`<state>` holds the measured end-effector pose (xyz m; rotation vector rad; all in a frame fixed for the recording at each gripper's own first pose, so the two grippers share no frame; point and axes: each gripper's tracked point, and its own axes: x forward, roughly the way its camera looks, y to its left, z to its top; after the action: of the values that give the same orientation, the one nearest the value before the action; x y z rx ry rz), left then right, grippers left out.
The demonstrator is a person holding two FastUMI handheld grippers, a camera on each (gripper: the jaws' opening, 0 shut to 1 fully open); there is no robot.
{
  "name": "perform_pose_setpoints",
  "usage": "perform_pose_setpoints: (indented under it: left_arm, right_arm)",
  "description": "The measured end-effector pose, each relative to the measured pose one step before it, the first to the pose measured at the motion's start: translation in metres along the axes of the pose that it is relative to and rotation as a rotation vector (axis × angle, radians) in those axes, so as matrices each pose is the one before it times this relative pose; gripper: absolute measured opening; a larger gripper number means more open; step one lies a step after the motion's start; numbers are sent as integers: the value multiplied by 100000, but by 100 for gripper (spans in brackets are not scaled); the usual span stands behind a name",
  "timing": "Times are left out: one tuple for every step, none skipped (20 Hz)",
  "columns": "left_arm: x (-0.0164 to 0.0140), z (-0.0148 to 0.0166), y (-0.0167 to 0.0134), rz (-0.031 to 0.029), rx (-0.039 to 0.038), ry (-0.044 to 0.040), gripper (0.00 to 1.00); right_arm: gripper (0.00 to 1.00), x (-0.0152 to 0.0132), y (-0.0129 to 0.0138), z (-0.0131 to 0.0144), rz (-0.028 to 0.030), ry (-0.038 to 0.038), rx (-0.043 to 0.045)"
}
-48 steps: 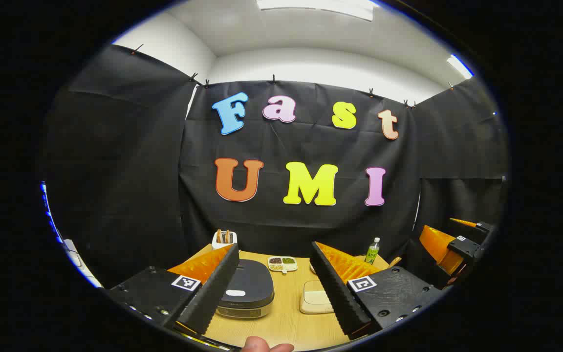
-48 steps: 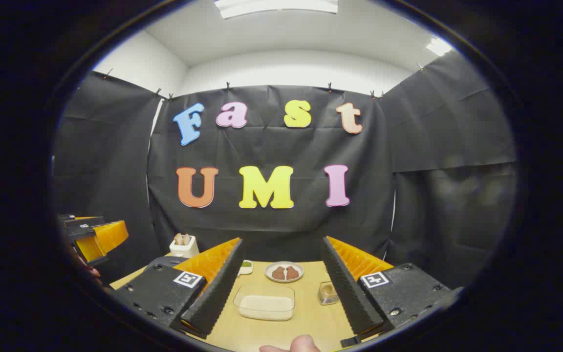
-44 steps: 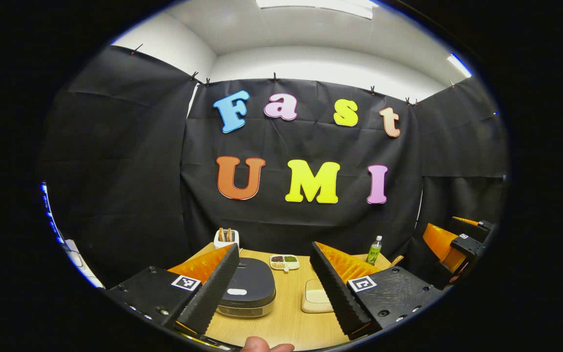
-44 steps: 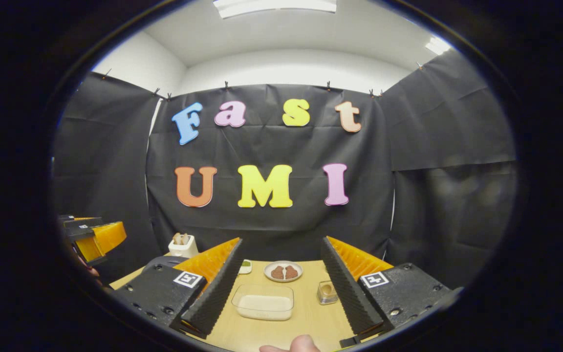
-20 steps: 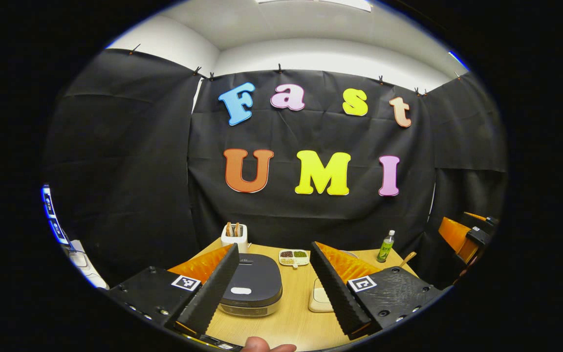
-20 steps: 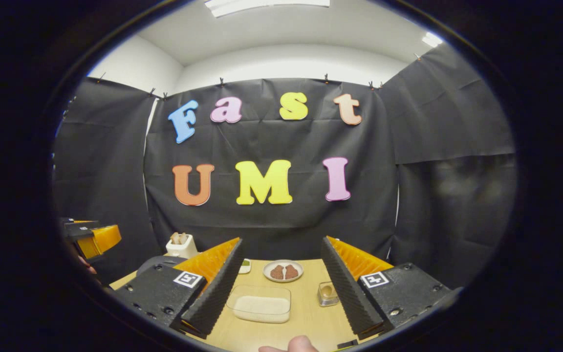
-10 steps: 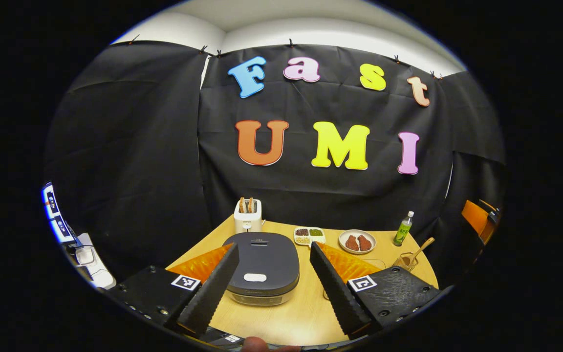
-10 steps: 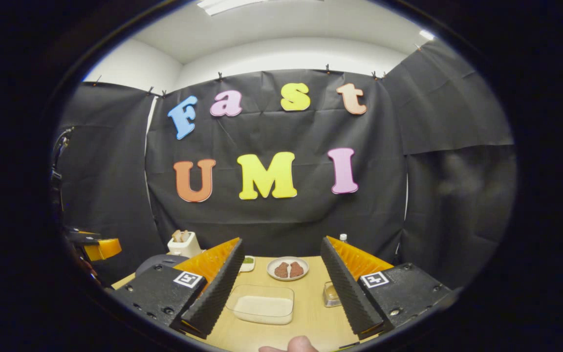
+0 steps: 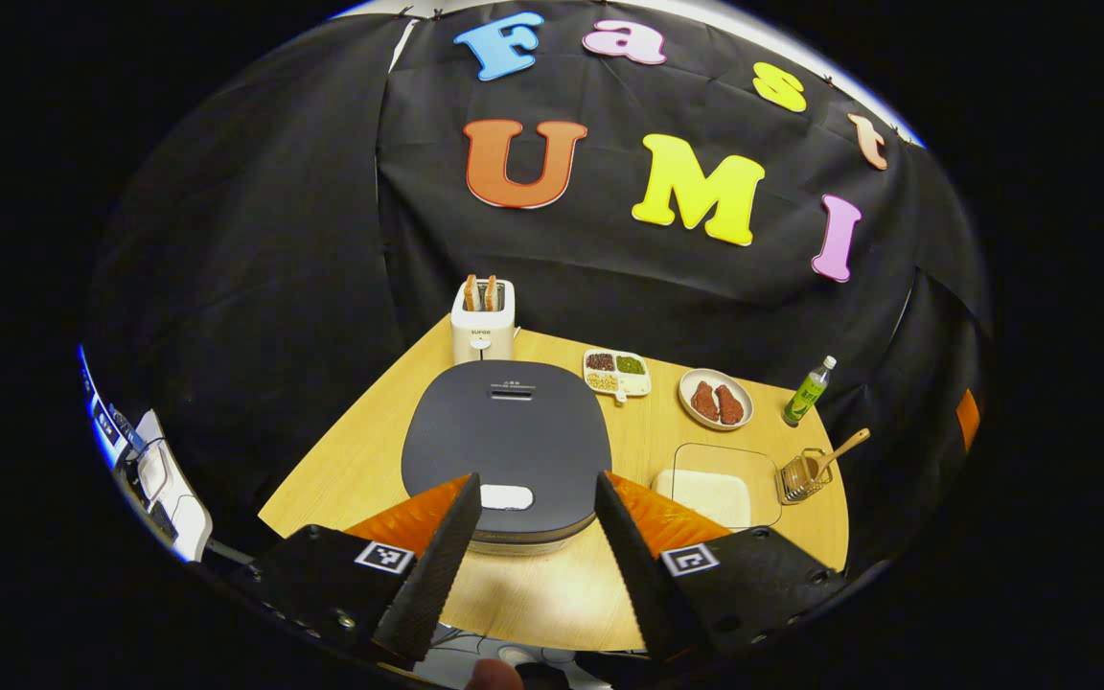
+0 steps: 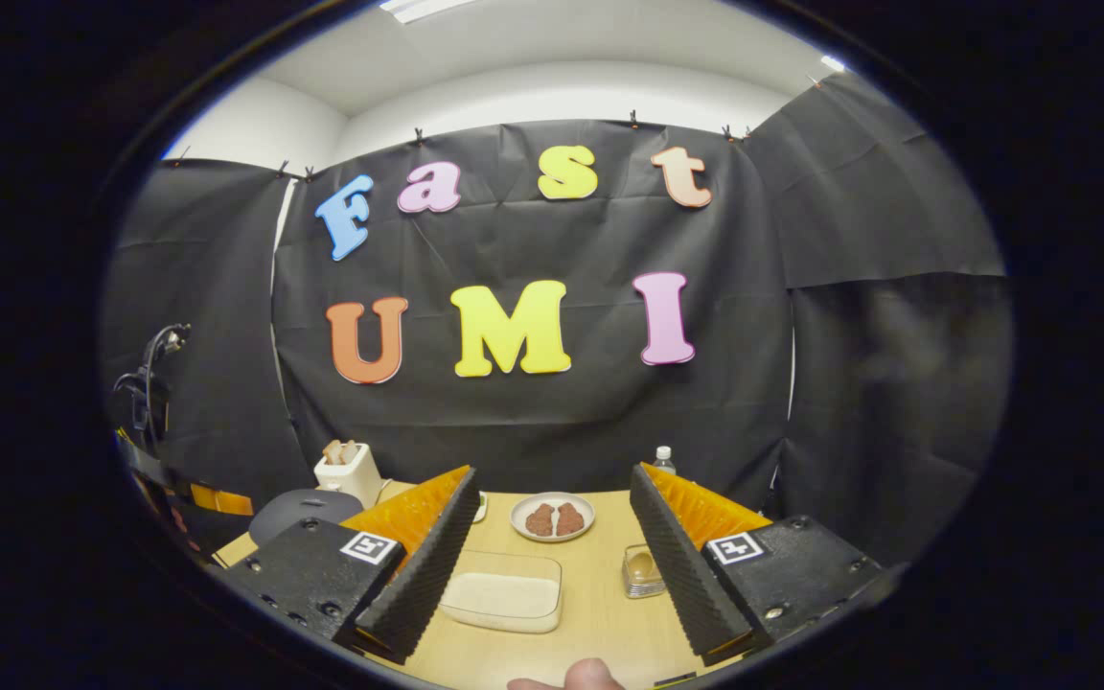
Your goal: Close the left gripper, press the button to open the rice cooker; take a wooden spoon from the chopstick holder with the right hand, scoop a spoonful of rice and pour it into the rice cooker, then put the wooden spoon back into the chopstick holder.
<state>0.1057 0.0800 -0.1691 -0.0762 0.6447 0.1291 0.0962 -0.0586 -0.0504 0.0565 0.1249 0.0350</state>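
Dark grey rice cooker (image 9: pixel 506 436) on a light wood table (image 9: pixel 365 460).
Its button (image 9: pixel 506 496) is white; the toaster (image 9: pixel 482 326), upper left, is white too.

Our left hand-held gripper (image 9: pixel 530 546) has two ridged, wedge-shaped fingers on black textured blocks; each block carries a square black-and-white marker and small screws; our right hand-held gripper (image 10: pixel 552 556) looks alike.

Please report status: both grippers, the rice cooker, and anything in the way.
Left gripper open, above rice cooker button. Right gripper open, holding nothing. Lid shut. Wooden spoon in chopstick holder. Nothing blocking.
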Motion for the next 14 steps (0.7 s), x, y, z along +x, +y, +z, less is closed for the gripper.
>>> perform_pose_setpoints:
  left_arm:
    - [711, -253, 229, 54, 1166, 3193, 68]
    - [722, -285, 267, 170, 785, 3355, 76]
    - [669, -360, 146, 324, -212, 3857, 50]
    - [518, -235, 142, 220, 23, 2047, 45]
    - [668, -293, 100, -1, 249, 2043, 32]
    - [501, -491, -30, -1071, 23, 3009, 25]
    - [353, -276, 210, 899, 161, 3257, 12]
    - [1049, -218, -573, -3248, -1559, 1704, 8]
    - [154, -87, -60, -1713, -848, 1410, 4]
    - [272, 119, 107, -1430, -264, 591, 5]
    - [316, -45, 155, -1148, -674, 933, 5]
    - [290, -398, 252, -295, -1163, -185, 4]
    - [1191, 409, 4, -1330, -1544, 1637, 0]
    - [492, -506, -115, -2119, -2102, 3112, 0]
  right_arm:
    - [100, 12, -225, -242, -466, 409, 93]
    - [100, 34, -178, 9, -432, 52, 86]
    - [100, 47, -73, 8, -294, 11, -149]
    - [100, 5, -96, -52, -74, 238, -885]
    - [100, -6, -34, -159, -231, 140, -1169]
    - [100, -130, -176, -29, -273, -36, -936]
    - [100, -114, -133, 3, -324, -253, -540]
    - [100, -159, -152, 34, -362, -127, -357]
    - [100, -95, -175, -181, -440, 84, -313]
    - [100, -48, -230, -283, -573, 365, -139]
    - [100, -127, -167, -155, -530, 477, 218]
    - [100, -38, -160, -232, -440, 697, 518]
    - [100, -105, -95, -276, -237, 973, 642]
    - [100, -57, -44, -207, 259, 654, 448]
